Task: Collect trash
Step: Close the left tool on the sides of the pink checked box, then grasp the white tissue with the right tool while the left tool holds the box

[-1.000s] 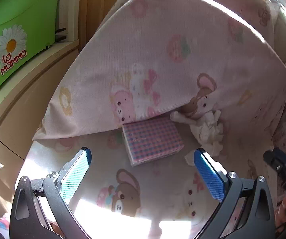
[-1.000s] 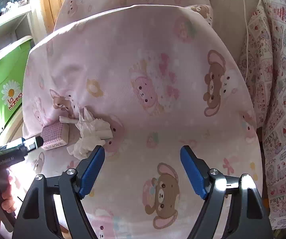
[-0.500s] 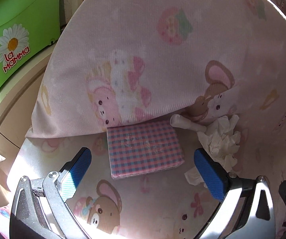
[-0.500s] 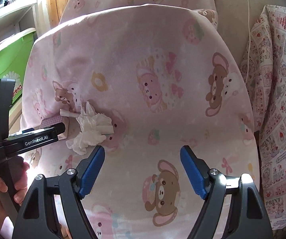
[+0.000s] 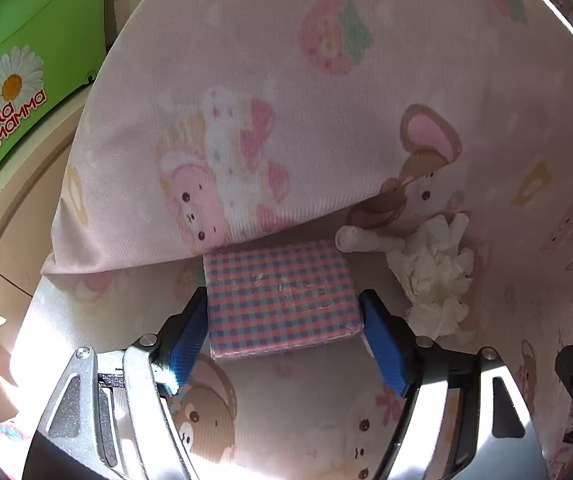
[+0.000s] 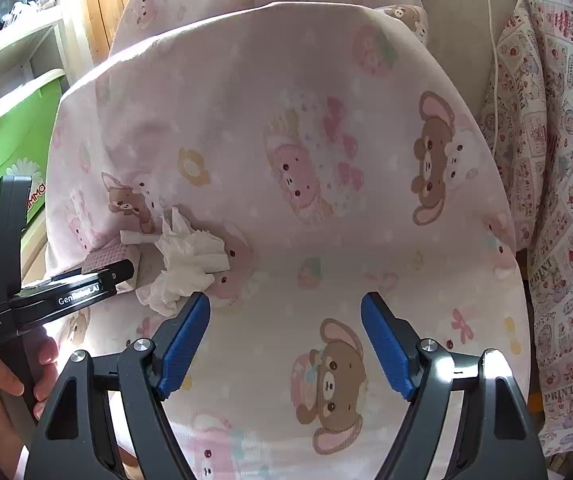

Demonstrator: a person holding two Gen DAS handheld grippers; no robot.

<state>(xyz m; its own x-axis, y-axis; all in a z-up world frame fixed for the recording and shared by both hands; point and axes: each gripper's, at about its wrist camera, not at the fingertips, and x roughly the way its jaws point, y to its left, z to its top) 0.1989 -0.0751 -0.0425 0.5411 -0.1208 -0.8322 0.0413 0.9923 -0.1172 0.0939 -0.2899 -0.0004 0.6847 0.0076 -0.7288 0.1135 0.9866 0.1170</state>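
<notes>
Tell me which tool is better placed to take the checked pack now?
Left. The left tool has just been closing, its pads against both sides of the pack. The right tool stands open over bare sheet.

crumpled tissue, pink bedding, jaws apart

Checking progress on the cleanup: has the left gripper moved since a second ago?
Yes. The left gripper came forward toward the pillow, jaws closing around the checked packet.
</notes>
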